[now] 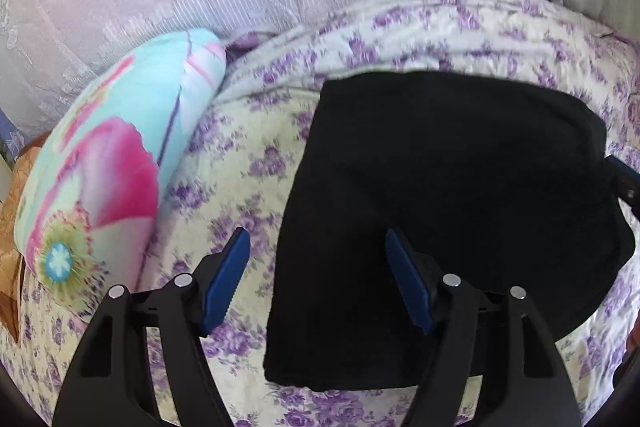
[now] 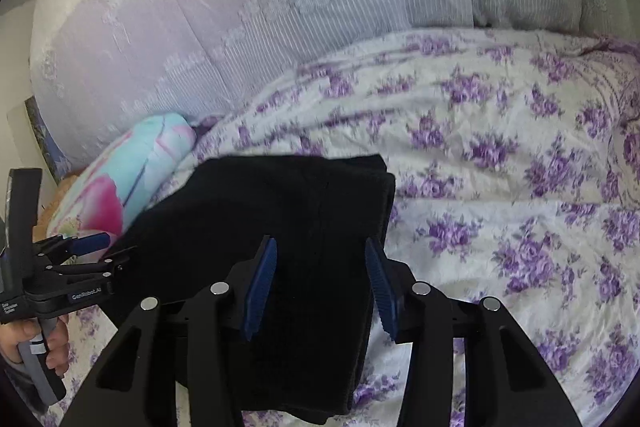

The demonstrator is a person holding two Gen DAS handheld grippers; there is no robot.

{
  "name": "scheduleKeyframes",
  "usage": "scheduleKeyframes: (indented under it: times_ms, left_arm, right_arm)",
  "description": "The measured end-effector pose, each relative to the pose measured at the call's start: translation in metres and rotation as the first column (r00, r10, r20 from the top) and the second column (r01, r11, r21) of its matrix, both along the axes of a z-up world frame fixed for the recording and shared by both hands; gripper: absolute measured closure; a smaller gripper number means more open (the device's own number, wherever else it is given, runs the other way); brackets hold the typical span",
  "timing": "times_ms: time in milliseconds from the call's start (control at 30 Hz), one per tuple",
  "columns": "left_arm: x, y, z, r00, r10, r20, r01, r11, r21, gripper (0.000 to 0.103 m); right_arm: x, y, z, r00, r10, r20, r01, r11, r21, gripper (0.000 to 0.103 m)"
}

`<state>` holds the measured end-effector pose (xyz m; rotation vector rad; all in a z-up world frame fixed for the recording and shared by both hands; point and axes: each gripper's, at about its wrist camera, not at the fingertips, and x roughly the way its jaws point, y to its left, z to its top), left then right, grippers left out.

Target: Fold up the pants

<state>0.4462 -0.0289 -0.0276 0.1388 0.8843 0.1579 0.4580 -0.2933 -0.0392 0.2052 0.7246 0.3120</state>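
1. Black pants (image 1: 440, 207) lie folded into a thick stack on the flowered bed (image 2: 500, 187), beside a bright pillow (image 1: 112, 167).
2. Left gripper (image 1: 316, 279) hangs with jaws wide, holding nothing.
3. Right gripper (image 2: 320, 287) likewise holds nothing, jaws apart.
4. Press edges square; avoid snagging layers.

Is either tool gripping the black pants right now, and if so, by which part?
Nothing is held. The left tool and right tool both stand open above the folded black pants, pads off the cloth.

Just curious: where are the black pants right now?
The pants lie folded on the floral bedspread, right of the pillow in the left wrist view.
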Motion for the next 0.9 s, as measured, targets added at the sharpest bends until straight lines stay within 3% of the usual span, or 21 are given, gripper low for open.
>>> scheduleKeyframes:
  times_ms: [200,500,667,900]
  left_arm:
    - [-0.002,0.004,0.007,1.000,0.010,0.005,-0.010,0.999,-0.042,0.035]
    - [-0.045,-0.007,0.040,0.999,-0.013,0.042,0.013,1.000,-0.001,0.035]
    - [-0.074,-0.005,0.065,0.998,-0.008,0.067,0.010,0.999,-0.034,0.035]
    - [-0.121,-0.016,0.107,0.990,-0.040,0.133,0.046,0.998,-0.041,0.035]
  right_arm:
    - [-0.003,-0.002,0.005,1.000,0.006,0.006,-0.006,1.000,-0.017,0.056]
    - [-0.054,-0.021,0.047,0.999,-0.030,0.028,0.030,1.000,-0.006,0.055]
    - [-0.099,-0.044,0.084,0.994,-0.057,0.097,0.051,0.997,0.060,0.053]
    - [-0.183,-0.099,0.161,0.968,-0.134,0.211,0.107,0.985,0.133,0.044]
